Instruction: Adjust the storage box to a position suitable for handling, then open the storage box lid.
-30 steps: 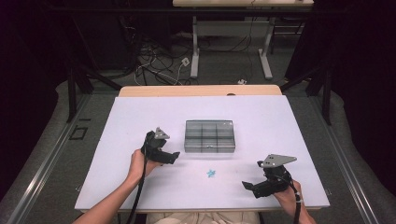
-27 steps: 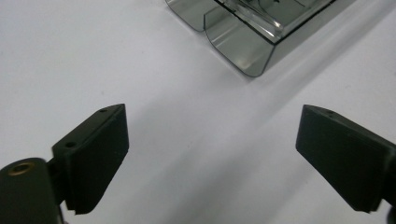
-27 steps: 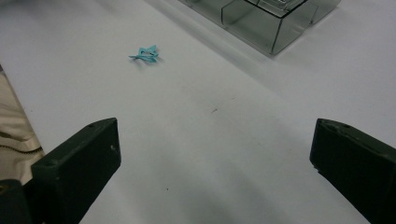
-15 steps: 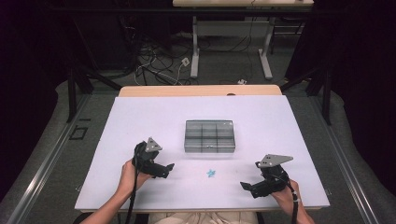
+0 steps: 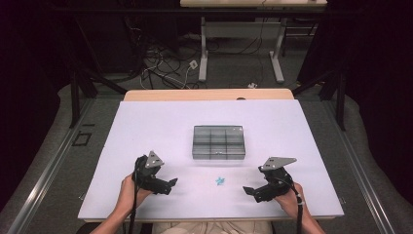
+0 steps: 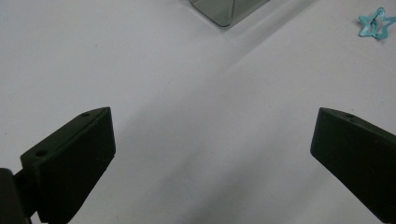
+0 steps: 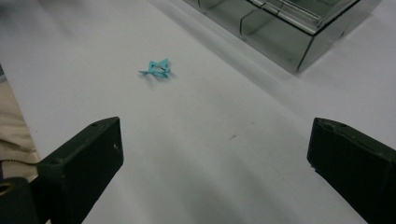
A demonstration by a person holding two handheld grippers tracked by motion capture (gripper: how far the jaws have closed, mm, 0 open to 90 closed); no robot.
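Item: small teal star-shaped piece, lying loose on the white surface, just in front of the clear compartment box on the person's side. Apart from the box; touched by neither gripper. In the right gripper view the star lies ahead and slightly left of centre, with the box's near corner beyond it to the right.

Left gripper: left of the star, low over the surface, jaws wide apart, nothing between them. Its own view puts the star far off at the upper right, the box corner at the top.

Right gripper: right of the star, jaws wide apart, empty, pointed toward the star.

Step in hand, as judged: approach before pick-up; the star is not yet grasped and the box compartments in view appear empty.

Next move, as judged: one gripper, likelier the right since it already faces the piece, must advance to straddle the star, drop close to the surface and close gently. The piece is thin and flat, so a low, square approach is called for to keep it from sliding away.
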